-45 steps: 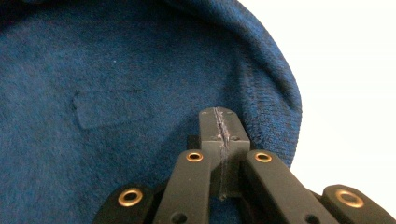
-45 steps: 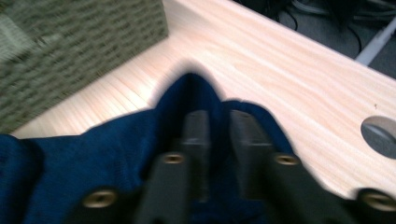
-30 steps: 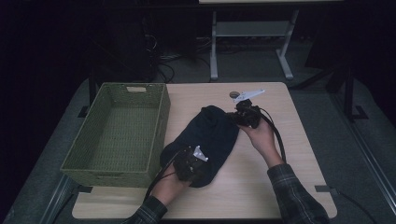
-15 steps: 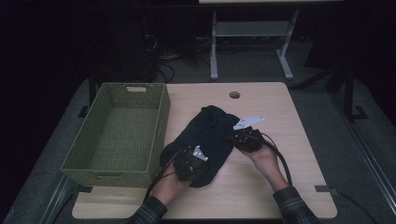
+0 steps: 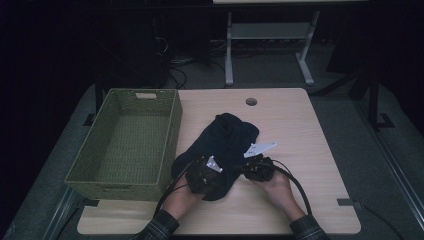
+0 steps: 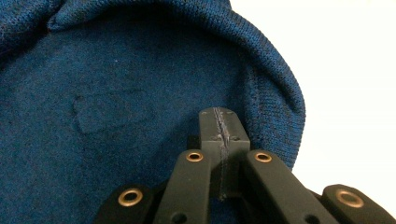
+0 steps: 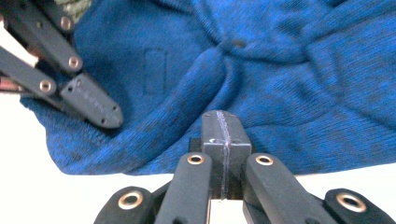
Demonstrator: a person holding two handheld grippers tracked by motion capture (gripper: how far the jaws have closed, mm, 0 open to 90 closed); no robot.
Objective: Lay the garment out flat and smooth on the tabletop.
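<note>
Two grippers, left (image 5: 204,172) and right (image 5: 256,167), fingers closed and empty, over crumpled blue knit garment (image 5: 225,142).

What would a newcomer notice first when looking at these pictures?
The dark blue knitted garment lies crumpled in the middle of the light wooden table, with both grippers at its near edge. The left gripper has its jaws shut over the fabric near the rounded hem, and the right gripper is shut too. An empty green woven basket stands on the table's left side.
</note>
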